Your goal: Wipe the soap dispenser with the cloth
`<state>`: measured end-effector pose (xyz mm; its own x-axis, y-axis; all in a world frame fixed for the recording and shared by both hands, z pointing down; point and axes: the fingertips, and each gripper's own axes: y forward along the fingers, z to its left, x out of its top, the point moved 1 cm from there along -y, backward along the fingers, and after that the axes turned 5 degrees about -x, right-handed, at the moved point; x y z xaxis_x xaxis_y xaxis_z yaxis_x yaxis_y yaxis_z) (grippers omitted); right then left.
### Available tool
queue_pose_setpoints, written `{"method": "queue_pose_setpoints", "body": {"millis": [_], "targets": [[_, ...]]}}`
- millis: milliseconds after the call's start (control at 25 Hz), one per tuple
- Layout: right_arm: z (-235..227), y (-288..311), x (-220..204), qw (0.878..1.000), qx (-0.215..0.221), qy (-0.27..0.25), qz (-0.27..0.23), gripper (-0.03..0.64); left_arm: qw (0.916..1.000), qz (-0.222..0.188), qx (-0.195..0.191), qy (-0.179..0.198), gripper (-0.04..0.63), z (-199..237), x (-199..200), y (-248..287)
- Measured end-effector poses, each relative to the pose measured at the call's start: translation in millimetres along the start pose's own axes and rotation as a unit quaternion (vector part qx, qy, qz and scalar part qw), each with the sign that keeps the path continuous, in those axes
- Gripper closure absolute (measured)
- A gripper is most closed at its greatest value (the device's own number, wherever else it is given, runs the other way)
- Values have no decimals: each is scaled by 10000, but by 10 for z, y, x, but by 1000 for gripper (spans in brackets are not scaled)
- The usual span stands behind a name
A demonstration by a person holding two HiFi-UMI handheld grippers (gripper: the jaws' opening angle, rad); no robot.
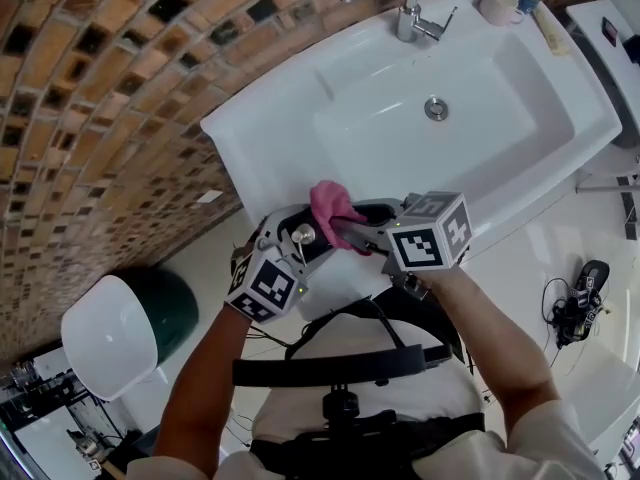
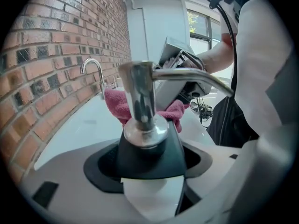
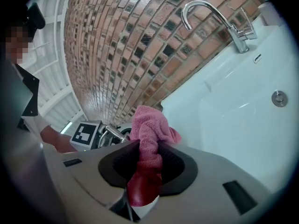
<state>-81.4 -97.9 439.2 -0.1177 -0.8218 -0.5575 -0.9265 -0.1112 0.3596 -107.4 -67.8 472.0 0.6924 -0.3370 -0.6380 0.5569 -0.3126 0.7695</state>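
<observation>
left gripper [image 2: 149,169] clamping soap dispenser [image 2: 147,148], right gripper [image 3: 148,164] pinching cloth [image 3: 152,127], seemingly touching pump [image 2: 139,94]

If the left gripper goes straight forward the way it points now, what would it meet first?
Probably the pink cloth held in the right gripper: it sits directly behind the pump of the soap dispenser that the left gripper grips. Whether they already touch is unclear.

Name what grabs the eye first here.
The pink cloth is bunched in the right gripper, at the middle of the scene. Beside it the left gripper grips a dark soap dispenser with a chrome pump, in front of the white sink and brick wall.
</observation>
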Motion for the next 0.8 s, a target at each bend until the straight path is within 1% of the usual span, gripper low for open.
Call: {"method": "queue_pose_setpoints", "body": {"millis": [120,280,440,640,800], "targets": [[-76,57,-32,9999,-10,38,118,497,10000,-1,-51,-18,245,-2,-5,14],[-217,131,-95,9993,-99,-56,366,497,9999,-20,-116,-25,245,-6,7,43],[-390,232,-236,9980,-275,-56,574,497,9999,13,-143,-17,245,-2,-4,57],[-579,311,-424,9941,-758,-6,782,497,9998,-7,-142,-145,245,1,-21,110],[-714,354,-572,9848,-1308,-274,1112,497,9998,7,-145,-163,245,1,-30,143]]}}
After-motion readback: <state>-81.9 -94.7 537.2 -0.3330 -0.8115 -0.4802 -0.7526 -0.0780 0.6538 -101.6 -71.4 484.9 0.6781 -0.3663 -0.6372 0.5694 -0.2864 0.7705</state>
